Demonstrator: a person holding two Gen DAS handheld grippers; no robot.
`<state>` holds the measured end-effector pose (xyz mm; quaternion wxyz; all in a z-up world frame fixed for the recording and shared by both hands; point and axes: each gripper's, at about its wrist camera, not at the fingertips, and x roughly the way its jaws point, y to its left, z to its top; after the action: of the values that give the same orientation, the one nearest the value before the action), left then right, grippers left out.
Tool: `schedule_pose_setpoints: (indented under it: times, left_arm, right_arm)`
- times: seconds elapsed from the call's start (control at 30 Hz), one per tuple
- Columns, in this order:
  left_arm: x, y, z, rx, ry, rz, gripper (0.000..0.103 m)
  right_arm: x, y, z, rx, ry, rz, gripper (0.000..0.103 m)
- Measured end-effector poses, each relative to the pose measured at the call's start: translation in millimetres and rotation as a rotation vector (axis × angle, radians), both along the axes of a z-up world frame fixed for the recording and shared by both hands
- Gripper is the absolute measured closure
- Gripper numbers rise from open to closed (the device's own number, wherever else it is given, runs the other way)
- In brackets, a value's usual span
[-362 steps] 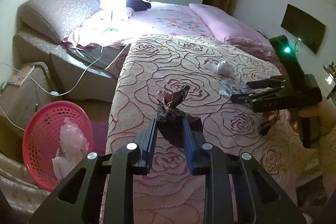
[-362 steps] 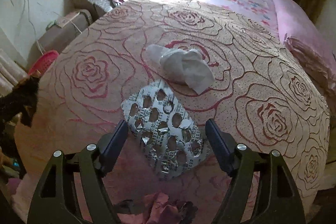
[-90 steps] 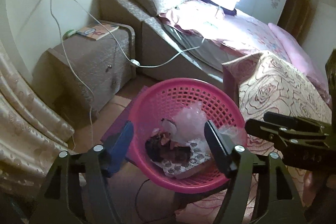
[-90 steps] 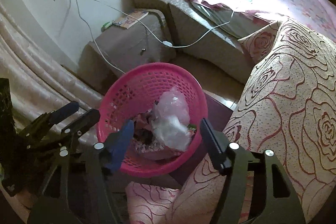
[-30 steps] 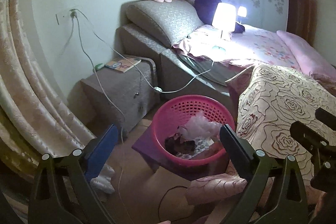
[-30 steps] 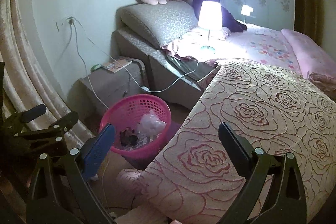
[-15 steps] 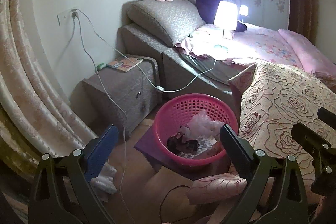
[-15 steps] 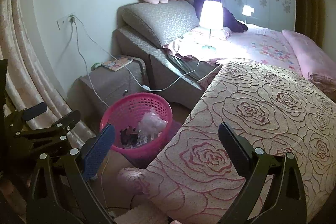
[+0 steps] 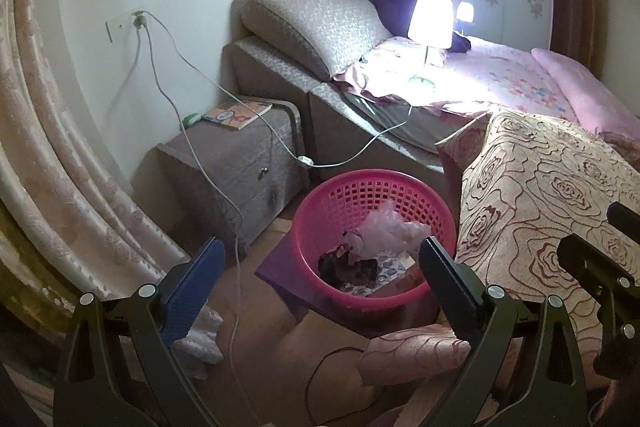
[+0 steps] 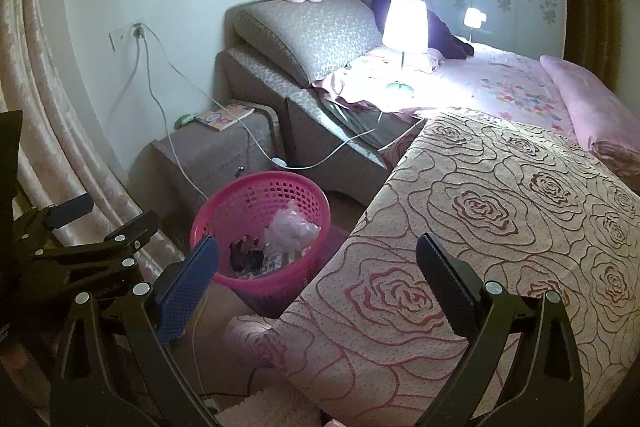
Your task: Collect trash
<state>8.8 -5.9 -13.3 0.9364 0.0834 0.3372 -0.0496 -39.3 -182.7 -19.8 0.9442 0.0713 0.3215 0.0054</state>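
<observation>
A pink plastic basket (image 9: 320, 205) (image 10: 236, 195) stands on the floor beside the bed. Inside it lie a dark crumpled wrapper (image 9: 346, 267) (image 10: 246, 253), a pale crumpled plastic bag (image 9: 390, 227) (image 10: 290, 227) and a printed foil sheet (image 9: 384, 267). My left gripper (image 9: 320, 285) hangs open above and in front of the basket, holding nothing. My right gripper (image 10: 318, 277) is open too, over the corner of the rose-patterned bedspread (image 10: 500, 211), with nothing between its fingers. The right gripper also shows at the right edge of the left wrist view (image 9: 600, 263), and the left gripper at the left of the right wrist view (image 10: 92, 227).
A grey nightstand (image 9: 236, 163) with a book (image 9: 238, 113) stands left of the basket. White cables (image 9: 192, 147) run from a wall socket across it. A lit lamp (image 9: 430, 27) sits on the pink bed. Curtains (image 9: 52, 179) hang at the left. A purple mat (image 9: 280, 267) lies under the basket.
Over the last second both grippers drifted slightly, with the basket shifting a little in each view. Earlier, the left gripper held the dark wrapper, which now lies in the basket.
</observation>
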Motion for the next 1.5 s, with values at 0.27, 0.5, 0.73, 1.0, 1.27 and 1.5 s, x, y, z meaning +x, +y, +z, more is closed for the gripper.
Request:
schedule_pose_setpoints:
  times: [0.27, 0.5, 0.73, 1.0, 1.27, 1.5]
  left_arm:
    - [-0.8, -1.2, -1.2, -0.001, 0.004, -0.002, 0.009]
    - [-1.4, -3.4, -3.8, 0.017, 0.004, 0.001, 0.009]
    - [-1.1, -4.7, -6.1, 0.022, 0.005, 0.000, 0.009]
    - [-2.4, -6.5, -5.0, 0.021, 0.005, -0.004, 0.009]
    - [-2.8, -8.4, -4.3, 0.021, 0.005, -0.005, 0.009]
    - [-2.9, -8.4, -4.4, 0.021, 0.006, -0.005, 0.009]
  right_arm:
    - [0.7, 0.4, -1.0, 0.000, 0.003, 0.002, 0.008]
    - [0.6, 1.0, -1.1, 0.001, 0.002, 0.002, 0.008]
    - [0.7, 0.6, -2.0, 0.003, 0.004, 0.003, 0.008]
    - [0.6, 0.6, -2.2, 0.003, 0.004, 0.004, 0.008]
    - [0.5, 0.7, -2.2, 0.003, 0.004, 0.004, 0.008]
    - [0.5, 0.2, -2.3, 0.003, 0.004, 0.003, 0.008]
